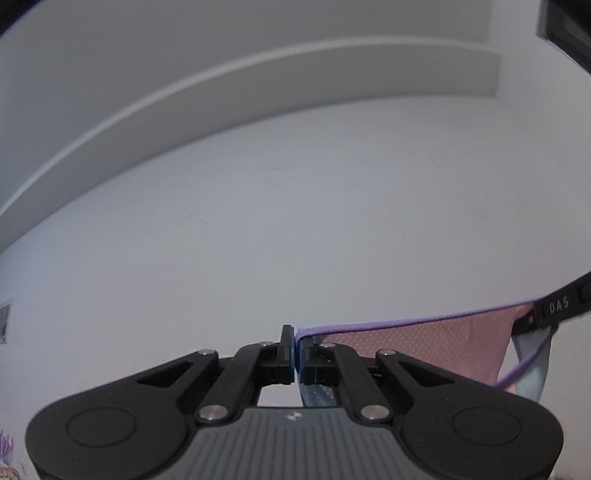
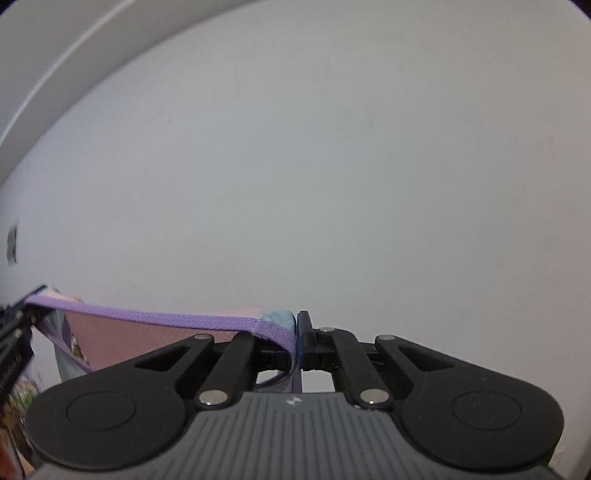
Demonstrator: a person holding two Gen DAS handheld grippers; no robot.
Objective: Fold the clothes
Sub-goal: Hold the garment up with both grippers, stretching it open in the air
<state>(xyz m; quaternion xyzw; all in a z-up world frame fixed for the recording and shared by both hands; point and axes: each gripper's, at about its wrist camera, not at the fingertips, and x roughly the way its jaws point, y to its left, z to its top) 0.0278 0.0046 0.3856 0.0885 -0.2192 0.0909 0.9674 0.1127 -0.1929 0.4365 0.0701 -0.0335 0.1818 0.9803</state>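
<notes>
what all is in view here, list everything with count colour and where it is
garment: 1, pink mesh with purple trim and pale blue parts, held up in the air and stretched between the two grippers
wall: 1, plain white, fills the background in both views
ledge: 1, white, curving across the upper left of the left wrist view
dark frame: 1, black, top right corner of the left wrist view; what it is cannot be told
wall plate: 1, grey, blurred, at the left edge of the right wrist view
left gripper: 1, black, shut on one top corner of the garment
right gripper: 1, black, shut on the other top corner
</notes>
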